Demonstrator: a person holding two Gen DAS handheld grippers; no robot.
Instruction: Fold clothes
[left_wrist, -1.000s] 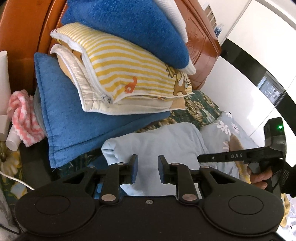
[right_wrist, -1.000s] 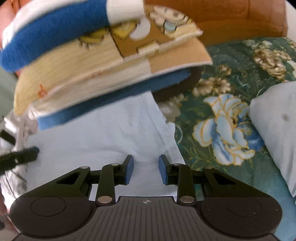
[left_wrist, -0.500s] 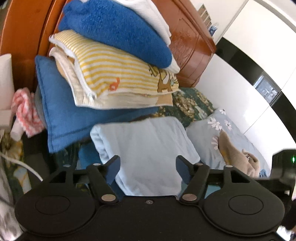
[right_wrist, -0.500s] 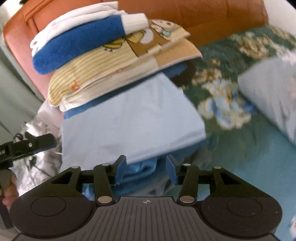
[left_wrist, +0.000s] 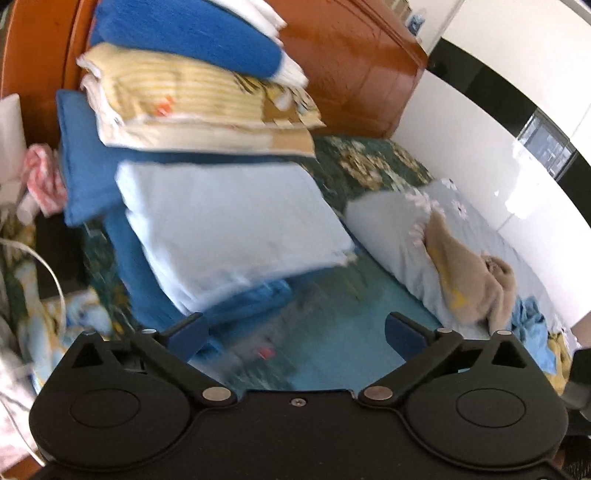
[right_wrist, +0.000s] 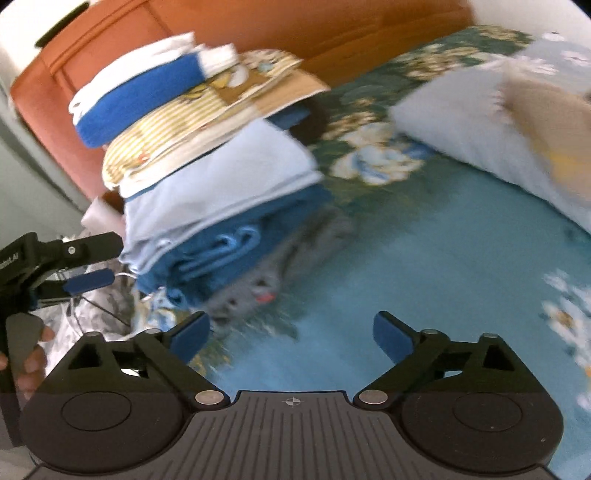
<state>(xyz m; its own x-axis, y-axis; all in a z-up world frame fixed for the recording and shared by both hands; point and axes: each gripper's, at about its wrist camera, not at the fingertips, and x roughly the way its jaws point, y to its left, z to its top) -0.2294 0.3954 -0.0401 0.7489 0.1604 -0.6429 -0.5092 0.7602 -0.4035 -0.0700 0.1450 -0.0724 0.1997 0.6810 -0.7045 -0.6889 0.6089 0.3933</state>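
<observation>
**Both jaws spread wide, clear of the folded stack**

Open teal bedspread (right_wrist: 424, 266) lies ahead of the right hand-held gripper (right_wrist: 291, 334); its jaws have just been opening, wide now, nothing between them. Left hand-held gripper (left_wrist: 295, 332) likewise: jaws just opened wide, empty. Folded light-blue garment (left_wrist: 229, 225) sits ahead-left of it, atop darker blue cloth, flat, soft-edged. Behind: leaning pile of striped yellow bedding (left_wrist: 184, 99) and blue fleece against the glossy wooden headboard (left_wrist: 351, 74). Ahead-right: pale pillow (left_wrist: 399, 236).
</observation>
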